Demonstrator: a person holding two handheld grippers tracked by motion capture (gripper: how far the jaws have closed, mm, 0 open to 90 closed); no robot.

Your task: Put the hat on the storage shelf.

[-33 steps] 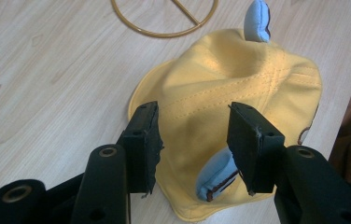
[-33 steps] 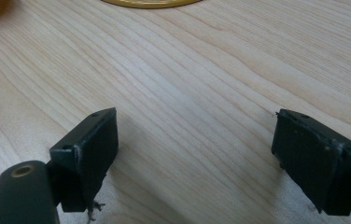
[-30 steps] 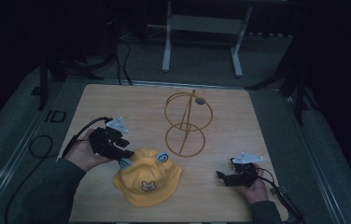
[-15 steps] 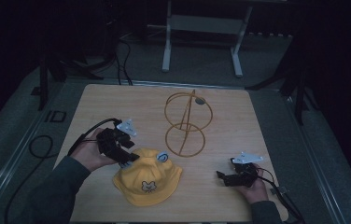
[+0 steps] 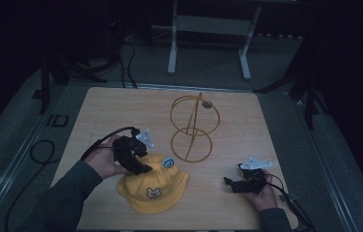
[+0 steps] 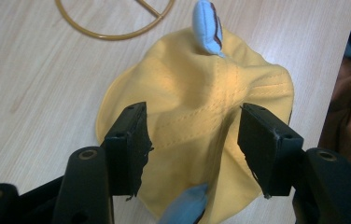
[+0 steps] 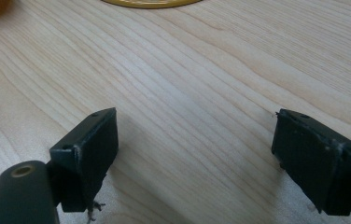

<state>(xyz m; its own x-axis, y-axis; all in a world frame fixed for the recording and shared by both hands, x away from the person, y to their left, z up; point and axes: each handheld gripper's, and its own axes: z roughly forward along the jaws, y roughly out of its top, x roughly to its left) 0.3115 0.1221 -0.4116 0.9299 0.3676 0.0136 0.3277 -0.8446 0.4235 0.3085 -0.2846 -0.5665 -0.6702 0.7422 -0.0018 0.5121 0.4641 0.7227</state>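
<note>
the yellow fabric bucket hat (image 5: 153,190) with small blue ears and a bear face on its front lies flat on the pale wooden table (image 5: 97,111), close to the near edge and a little left of the middle. one blue ear (image 5: 168,162) stands up at its far side, just short of the base ring of the gold wire hat stand (image 5: 192,126), which stands upright at the centre of the table, its lower ring resting on the wood. the brim and the base ring lie near each other but i cannot tell whether they touch.

the left gripper (image 5: 143,169) comes in from the near left corner, held in a hand with a dark sleeve, and sits over the left side of the hat's crown. in the left gripper view its two black jaws stand fairly wide, one on each side of the stitched crown (image 6: 201,116), with the fabric between them and the pads not pressing on it; the jaws have just been opening. a second blue ear (image 6: 185,210) shows low between the jaws.

the right gripper (image 5: 229,183) rests low near the near right corner, well apart from the hat, held in the other hand (image 5: 261,191). its jaws stand wide over bare wood, nothing between them.
</note>
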